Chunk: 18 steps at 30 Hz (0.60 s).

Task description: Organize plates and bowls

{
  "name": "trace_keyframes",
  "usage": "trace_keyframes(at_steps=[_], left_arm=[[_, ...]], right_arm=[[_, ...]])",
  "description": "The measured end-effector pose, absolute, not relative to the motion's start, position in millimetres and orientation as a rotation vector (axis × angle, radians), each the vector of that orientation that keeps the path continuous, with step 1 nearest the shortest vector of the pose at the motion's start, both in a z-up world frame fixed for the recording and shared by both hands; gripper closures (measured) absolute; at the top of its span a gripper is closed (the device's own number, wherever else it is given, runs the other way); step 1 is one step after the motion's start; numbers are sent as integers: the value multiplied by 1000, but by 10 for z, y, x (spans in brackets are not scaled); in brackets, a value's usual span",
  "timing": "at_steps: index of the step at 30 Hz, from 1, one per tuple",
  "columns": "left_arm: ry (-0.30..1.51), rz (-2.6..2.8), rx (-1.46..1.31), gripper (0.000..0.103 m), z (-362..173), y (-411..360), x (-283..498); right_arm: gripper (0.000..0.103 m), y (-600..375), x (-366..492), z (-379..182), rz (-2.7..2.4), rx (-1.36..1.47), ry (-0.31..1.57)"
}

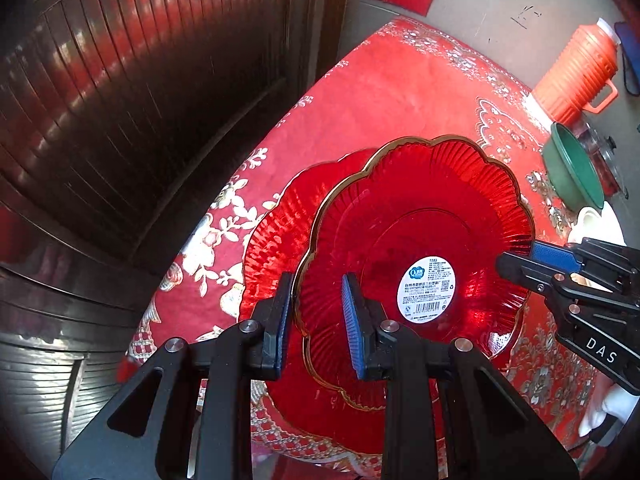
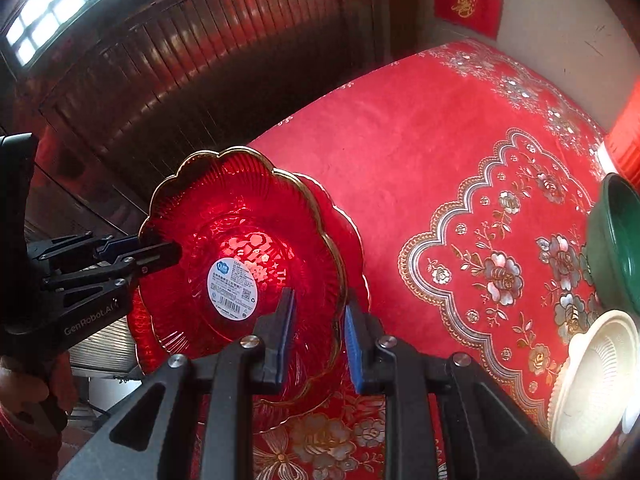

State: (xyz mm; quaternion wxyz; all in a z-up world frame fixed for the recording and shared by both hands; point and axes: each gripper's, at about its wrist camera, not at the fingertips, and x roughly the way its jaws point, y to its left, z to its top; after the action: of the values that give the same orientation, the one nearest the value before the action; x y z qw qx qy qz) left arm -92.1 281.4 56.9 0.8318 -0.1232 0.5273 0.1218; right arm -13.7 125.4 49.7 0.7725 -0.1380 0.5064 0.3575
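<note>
A red glass plate with a gold scalloped rim and a white label sits above a second red plate that lies on the red tablecloth. My left gripper straddles the upper plate's near rim, jaws apart around it. My right gripper straddles the opposite rim of the same plate, jaws also apart. The right gripper's fingers show at the plate's right edge in the left wrist view. The left gripper's fingers show at its left edge in the right wrist view.
A green bowl and a white bowl stand at the table's right side. An orange ribbed thermos and a glass lid stand behind them. A dark wooden slatted wall runs along the left of the table.
</note>
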Motion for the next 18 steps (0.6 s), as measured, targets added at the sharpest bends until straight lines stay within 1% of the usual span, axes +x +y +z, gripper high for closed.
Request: trace_keyframes(at_steps=[9, 14, 18], left_arm=[[1142, 279, -217, 79, 415, 2830, -936], [1112, 309, -173, 79, 406, 2785, -926], [1091, 328, -161, 77, 401, 2766, -925]], right_arm=[[78, 1475, -208, 248, 739, -421, 1125], [78, 1535, -238, 192, 721, -471, 1122], [77, 1550, -278, 206, 712, -491, 1102]])
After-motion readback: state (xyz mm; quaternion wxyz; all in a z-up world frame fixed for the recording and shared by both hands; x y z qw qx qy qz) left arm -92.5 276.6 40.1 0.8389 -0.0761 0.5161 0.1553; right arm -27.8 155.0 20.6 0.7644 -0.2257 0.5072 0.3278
